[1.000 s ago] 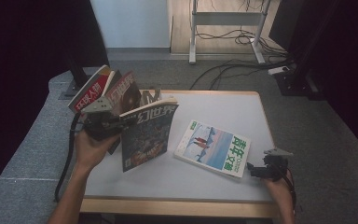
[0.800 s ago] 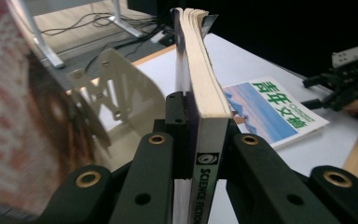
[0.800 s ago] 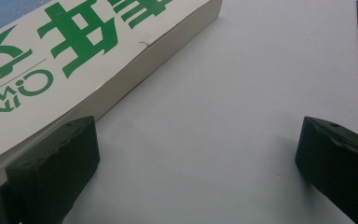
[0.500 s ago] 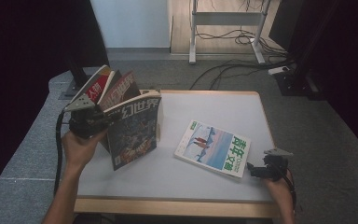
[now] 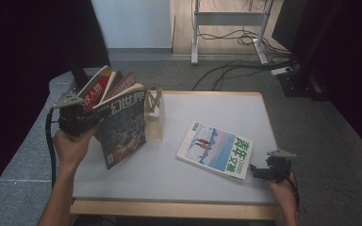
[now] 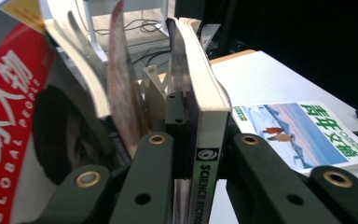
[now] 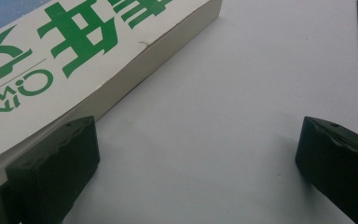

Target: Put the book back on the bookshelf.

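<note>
Two hand-held grippers: left point(image 6: 191, 154) clamped on spine reading "SCIENCE FICTION", lettering unreadable from above; right point(image 7: 196, 154) wide open, empty.

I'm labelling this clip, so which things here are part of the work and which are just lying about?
In the work:
- science fiction magazine, clamped in the left tool
- wooden rack with magazines leaning in it
- green-titled magazine, flat beside the open right tool

Lying about:
- cables on the floor
- metal stand behind the table
</note>
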A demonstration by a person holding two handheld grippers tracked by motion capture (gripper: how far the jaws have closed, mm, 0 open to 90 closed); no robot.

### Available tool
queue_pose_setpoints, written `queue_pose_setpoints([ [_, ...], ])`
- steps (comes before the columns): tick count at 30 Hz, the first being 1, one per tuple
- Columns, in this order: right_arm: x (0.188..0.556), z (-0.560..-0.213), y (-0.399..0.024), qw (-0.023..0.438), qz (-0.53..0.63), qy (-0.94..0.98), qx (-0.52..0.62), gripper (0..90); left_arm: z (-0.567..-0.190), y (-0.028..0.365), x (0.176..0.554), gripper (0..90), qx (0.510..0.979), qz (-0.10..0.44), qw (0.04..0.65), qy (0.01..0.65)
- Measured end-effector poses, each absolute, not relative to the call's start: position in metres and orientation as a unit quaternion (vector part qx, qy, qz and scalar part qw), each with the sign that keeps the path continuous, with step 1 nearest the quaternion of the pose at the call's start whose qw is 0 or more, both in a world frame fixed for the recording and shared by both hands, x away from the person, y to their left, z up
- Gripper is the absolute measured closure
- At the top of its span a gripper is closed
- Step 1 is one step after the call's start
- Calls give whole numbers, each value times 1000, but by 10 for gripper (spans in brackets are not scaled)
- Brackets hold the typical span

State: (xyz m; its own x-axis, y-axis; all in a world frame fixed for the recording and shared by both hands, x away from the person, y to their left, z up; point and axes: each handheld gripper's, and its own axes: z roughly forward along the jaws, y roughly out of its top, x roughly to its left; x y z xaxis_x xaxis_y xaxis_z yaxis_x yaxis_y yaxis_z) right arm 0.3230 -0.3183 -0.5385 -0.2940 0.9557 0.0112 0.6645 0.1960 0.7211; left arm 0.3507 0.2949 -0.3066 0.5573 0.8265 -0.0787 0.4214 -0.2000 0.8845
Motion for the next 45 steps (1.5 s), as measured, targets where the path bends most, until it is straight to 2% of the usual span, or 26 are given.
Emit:
queue_pose_setpoints([
  [13, 323, -538, -318, 229, 318, 739, 548, 0, -307, 302, 364, 826, 731, 219, 470, 443],
  [25, 323, -538, -318, 228, 318, 739, 548, 0, -309, 289, 383, 825, 724, 223, 477, 445],
  [45, 323, -538, -318, 229, 318, 739, 548, 0, -315, 302, 369, 819, 767, 192, 432, 433],
])
